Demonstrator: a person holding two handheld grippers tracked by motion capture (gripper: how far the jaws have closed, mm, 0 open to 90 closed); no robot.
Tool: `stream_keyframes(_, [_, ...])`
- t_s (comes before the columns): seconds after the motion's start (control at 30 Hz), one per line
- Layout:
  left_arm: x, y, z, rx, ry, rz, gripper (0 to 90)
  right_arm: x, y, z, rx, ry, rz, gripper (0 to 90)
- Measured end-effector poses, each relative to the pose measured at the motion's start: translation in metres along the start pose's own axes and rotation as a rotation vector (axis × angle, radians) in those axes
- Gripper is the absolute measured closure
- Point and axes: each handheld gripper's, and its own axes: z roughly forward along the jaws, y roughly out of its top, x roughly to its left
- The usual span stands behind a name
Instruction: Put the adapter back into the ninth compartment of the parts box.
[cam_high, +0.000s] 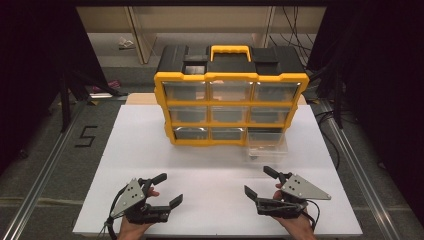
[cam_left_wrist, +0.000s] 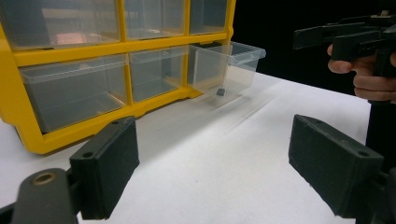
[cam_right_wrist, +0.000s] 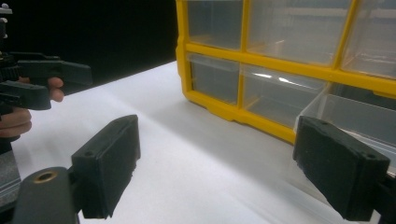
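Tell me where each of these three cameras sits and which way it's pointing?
High view: above the person's side, facing forward and down at the white table, yellow drawer cabinet, both hands, left gripper, right gripper.
Left gripper view: on the left gripper, facing the cabinet; jaws apart.
Right gripper view: on the right gripper, facing the cabinet; jaws apart.
Shared: the pulled-out clear drawer.

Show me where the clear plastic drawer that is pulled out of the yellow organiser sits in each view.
High view: the clear plastic drawer juts from the bottom right slot, right of centre.
Left gripper view: upper middle, a small dark piece inside it.
Right gripper view: right edge, partly behind the jaw.
Shared landmark: the yellow organiser frame.
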Motion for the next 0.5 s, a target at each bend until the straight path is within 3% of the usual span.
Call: stream_keyframes(0.5, [0.0004,-0.0001,0.0006,0.003,0.001,-0.001,15.5,-0.0031,-0.0020,-0.0014,-0.003,-0.009,0.001,15.7])
